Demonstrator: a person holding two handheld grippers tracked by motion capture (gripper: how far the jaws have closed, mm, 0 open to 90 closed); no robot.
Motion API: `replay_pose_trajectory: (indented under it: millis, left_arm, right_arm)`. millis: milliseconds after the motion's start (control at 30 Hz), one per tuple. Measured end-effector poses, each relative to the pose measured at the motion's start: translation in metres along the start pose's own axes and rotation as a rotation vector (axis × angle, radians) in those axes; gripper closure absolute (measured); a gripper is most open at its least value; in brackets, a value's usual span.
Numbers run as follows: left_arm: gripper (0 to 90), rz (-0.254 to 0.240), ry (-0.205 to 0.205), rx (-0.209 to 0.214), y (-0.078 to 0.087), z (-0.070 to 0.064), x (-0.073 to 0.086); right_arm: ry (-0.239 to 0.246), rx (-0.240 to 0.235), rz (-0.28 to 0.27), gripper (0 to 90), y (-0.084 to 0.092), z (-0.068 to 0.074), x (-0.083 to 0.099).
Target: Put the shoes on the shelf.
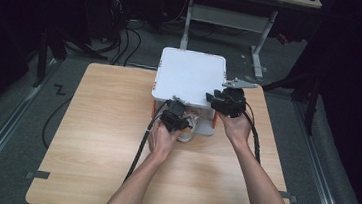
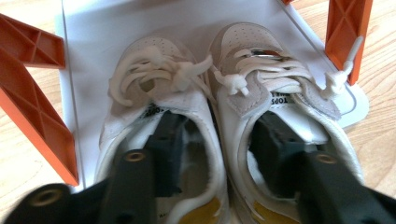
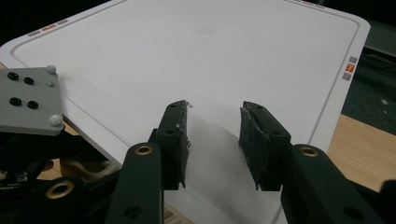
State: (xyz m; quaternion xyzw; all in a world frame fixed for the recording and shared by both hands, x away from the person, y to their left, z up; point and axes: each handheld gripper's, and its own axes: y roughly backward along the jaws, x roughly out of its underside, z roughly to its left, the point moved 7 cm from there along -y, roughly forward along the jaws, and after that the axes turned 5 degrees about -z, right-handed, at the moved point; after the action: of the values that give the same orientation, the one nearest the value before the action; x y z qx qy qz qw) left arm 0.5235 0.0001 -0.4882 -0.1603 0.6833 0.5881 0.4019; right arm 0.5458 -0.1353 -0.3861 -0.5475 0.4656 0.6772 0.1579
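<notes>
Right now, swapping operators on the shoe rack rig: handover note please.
Left gripper: open, one jaw inside each white shoe, pads not pressing. Right gripper: open, nothing between the jaws, over the near edge of the rack's white top shelf.
Shoes: side by side on the lower shelf, between the orange legs, toes pointing in.
Done: pair is on the shelf.
Left: probably withdraw both grippers.

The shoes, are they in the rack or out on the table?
In: the shoes sit on the white shelf between orange posts.
</notes>
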Motion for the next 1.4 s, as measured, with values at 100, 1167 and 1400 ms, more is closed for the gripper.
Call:
replay_pose_trajectory:
  millis: [100,1167,1400]
  left_arm:
    - [43.0,-0.010,0.024,0.032,0.003,0.001,-0.002]
    - [19.1,-0.054,-0.020,0.039,0.055,0.000,0.054]
    - [16.8,-0.016,0.011,0.021,0.039,0.000,0.063]
  right_arm:
    - [-0.001,-0.001,0.000,62.1,0.000,0.000,0.000]
    - [0.006,0.004,-0.001,61.2,0.000,0.000,0.000]
    - [0.003,0.003,-0.002,60.7,0.000,0.000,0.000]
